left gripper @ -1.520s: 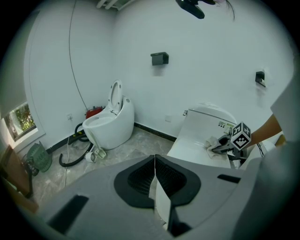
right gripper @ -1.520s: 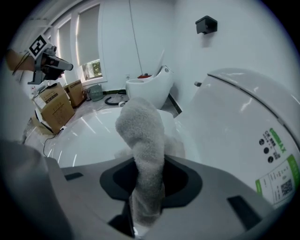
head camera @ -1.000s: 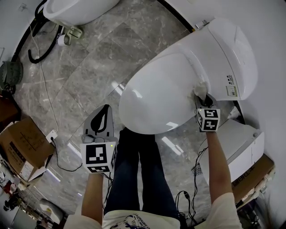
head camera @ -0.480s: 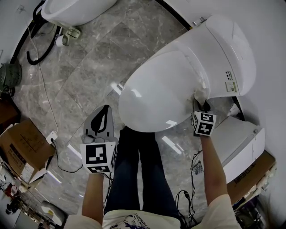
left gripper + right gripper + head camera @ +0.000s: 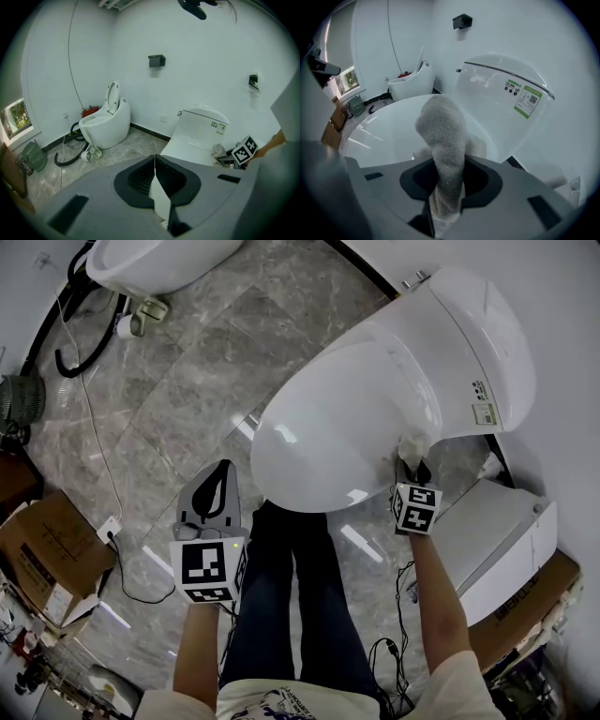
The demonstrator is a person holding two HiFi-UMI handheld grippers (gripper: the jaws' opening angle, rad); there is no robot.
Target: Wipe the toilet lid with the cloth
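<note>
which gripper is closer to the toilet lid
Right. The right gripper holds the cloth at the edge of the toilet lid; the left gripper hangs over the floor, apart from the lid.

The left gripper, jaws closed together with nothing between them, is held forward on the left forearm, while the right gripper, carried further forward on the extended right forearm, has its jaws clamped on the cloth.
</note>
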